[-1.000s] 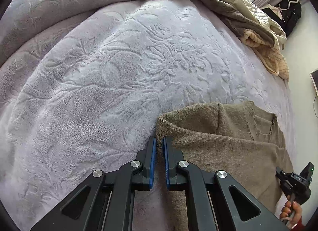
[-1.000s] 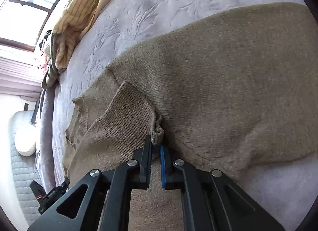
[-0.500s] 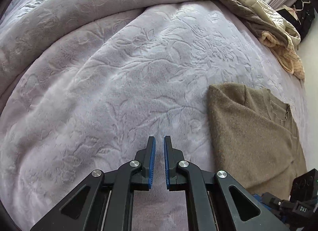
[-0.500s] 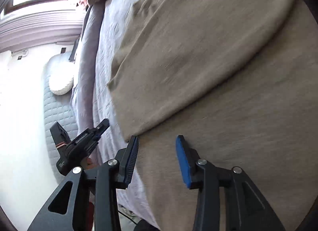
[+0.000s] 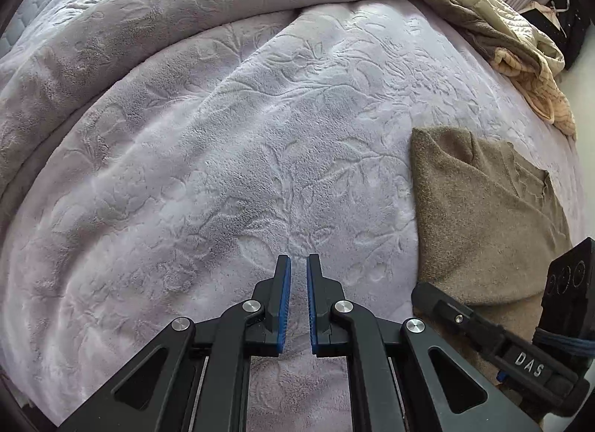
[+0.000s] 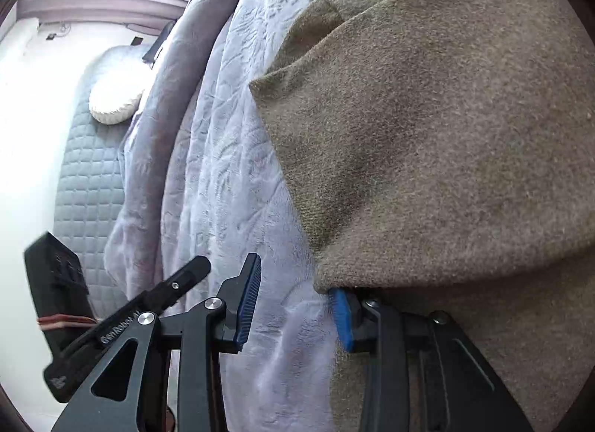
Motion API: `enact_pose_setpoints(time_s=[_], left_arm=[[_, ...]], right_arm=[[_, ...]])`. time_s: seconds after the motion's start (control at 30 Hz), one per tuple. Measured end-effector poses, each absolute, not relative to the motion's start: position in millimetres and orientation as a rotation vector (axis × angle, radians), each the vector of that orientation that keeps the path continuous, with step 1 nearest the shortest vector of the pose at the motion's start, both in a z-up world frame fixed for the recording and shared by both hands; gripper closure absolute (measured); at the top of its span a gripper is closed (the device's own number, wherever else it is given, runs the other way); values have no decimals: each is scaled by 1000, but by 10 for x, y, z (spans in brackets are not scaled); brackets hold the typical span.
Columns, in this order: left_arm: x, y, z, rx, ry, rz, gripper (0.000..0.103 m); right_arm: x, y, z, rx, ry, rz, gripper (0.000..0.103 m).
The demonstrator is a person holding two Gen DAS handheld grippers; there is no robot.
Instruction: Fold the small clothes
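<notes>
The brown sweater (image 5: 483,216) lies half folded on the bed (image 5: 223,157) at the frame's right, the left claw (image 5: 296,298) is closed and empty, and the right claw (image 6: 293,305), open, should pinch the fold's edge evenly.

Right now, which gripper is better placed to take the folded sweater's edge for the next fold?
Right. The right gripper is open at the brown sweater's folded edge; the left gripper is shut over bare blanket, beside the sweater.

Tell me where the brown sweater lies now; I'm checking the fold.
The brown sweater lies on the lilac bedspread, right of the left gripper in its view, below the beige quilt.
</notes>
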State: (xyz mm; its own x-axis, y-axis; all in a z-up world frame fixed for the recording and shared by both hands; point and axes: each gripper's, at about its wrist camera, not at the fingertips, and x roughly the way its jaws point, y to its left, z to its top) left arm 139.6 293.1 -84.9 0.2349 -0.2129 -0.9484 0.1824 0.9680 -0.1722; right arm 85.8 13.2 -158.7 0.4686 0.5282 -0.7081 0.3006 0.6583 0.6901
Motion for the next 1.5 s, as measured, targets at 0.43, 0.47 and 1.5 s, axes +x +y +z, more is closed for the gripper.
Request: enact_pose_setpoints(time_s=[0.43, 0.47, 1.5], left_arm=[[1116, 1745, -714, 59, 1291, -520, 93], [1102, 1640, -753, 71, 1296, -529, 93], [417, 1121, -650, 238, 1311, -395, 4]], right_arm=[[-105, -1846, -916, 719, 1069, -304, 61], [-142, -2025, -913, 714, 1064, -344, 61], [-1086, -2080, -1101, 796, 1190, -368, 59]])
